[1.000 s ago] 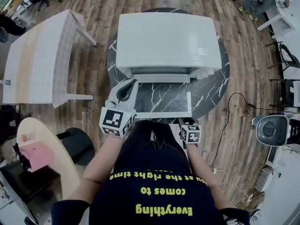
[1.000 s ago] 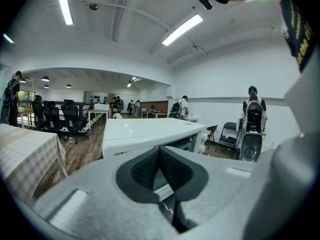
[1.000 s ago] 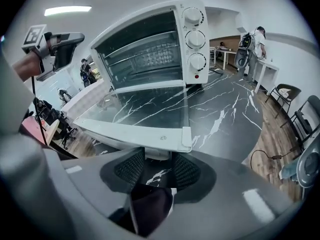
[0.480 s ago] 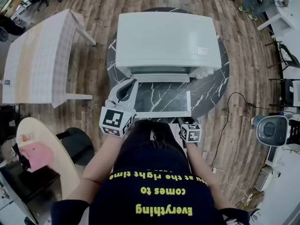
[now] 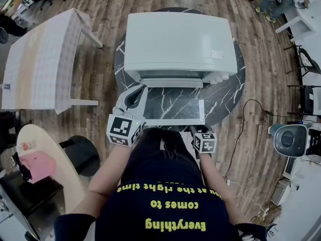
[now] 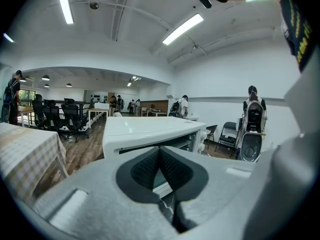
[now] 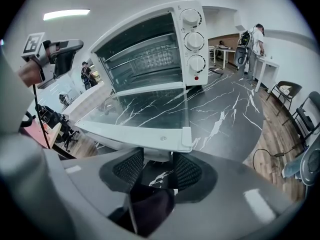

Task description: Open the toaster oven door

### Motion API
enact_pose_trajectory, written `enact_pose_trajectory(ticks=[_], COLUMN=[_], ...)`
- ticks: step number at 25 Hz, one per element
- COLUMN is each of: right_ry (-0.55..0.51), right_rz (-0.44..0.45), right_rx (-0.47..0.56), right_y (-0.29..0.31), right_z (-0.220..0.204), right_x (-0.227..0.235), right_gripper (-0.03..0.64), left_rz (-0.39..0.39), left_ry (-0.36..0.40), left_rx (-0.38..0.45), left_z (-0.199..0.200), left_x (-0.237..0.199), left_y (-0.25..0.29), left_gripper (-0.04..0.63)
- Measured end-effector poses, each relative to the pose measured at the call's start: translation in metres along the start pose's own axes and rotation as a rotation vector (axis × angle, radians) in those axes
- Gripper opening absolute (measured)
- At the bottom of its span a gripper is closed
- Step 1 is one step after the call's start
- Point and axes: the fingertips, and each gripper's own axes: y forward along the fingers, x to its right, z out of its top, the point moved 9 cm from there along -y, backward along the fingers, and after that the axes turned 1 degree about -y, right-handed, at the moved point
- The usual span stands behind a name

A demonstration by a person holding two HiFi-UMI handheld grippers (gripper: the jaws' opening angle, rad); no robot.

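Toaster oven door (image 7: 145, 115) flat glass, down; right gripper (image 7: 157, 168) just widening astride white handle (image 7: 159, 155); left gripper (image 6: 159, 165) closed, empty.

A round black marble-patterned table (image 5: 228, 92) is set on a wooden floor (image 5: 105, 84). A white toaster oven (image 5: 179, 41) is carried at the table's middle. Its door (image 5: 173, 107) is folded down level over the table's near part.
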Motion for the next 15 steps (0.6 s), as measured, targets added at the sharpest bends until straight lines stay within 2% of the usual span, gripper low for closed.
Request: enact_pose_trajectory(ticks=[15], right_ry=[0.028], right_rz=[0.016], right_rx=[0.01], right_y=[-0.0091], right_z=[0.0], right_x=[-0.0024], right_gripper=[0.202], left_rz=[-0.007], left_ry=[0.0], left_rx=[0.005], left_z=[0.0013], left_x=[0.0022], left_y=[0.0012], left_gripper=[0.0])
